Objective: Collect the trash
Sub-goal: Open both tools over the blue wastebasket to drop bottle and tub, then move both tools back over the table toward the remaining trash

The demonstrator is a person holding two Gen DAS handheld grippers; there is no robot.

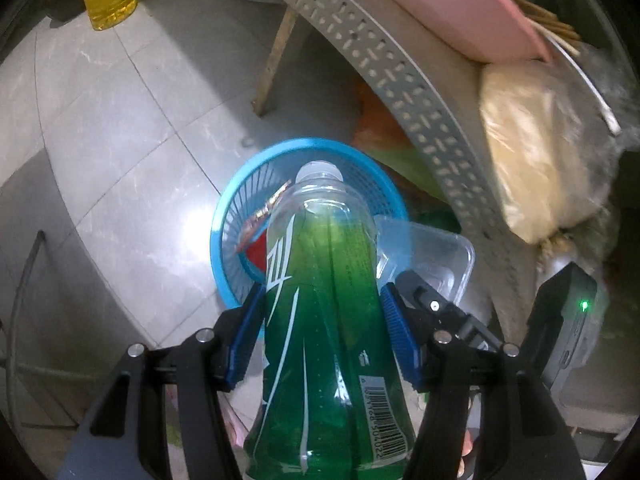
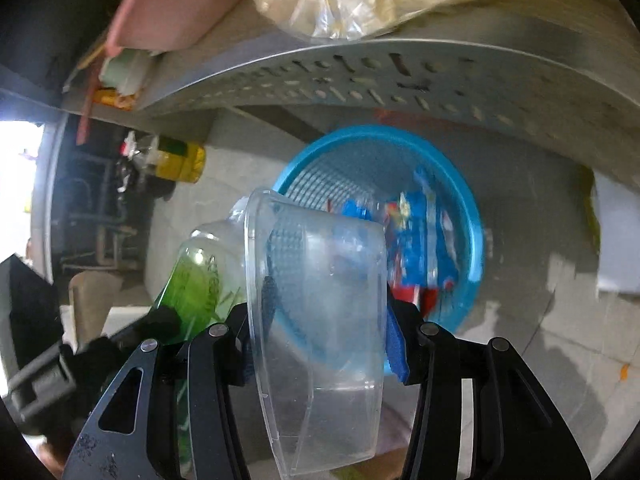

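- My left gripper (image 1: 320,332) is clamped on a green plastic bottle (image 1: 320,320), neck pointing down over the blue basket (image 1: 224,240) on the tiled floor (image 1: 120,140).
- My right gripper (image 2: 320,340) grips a clear plastic container (image 2: 316,320) just beside it.
- Basket holds wrappers (image 2: 424,240), apparently; view blurred.
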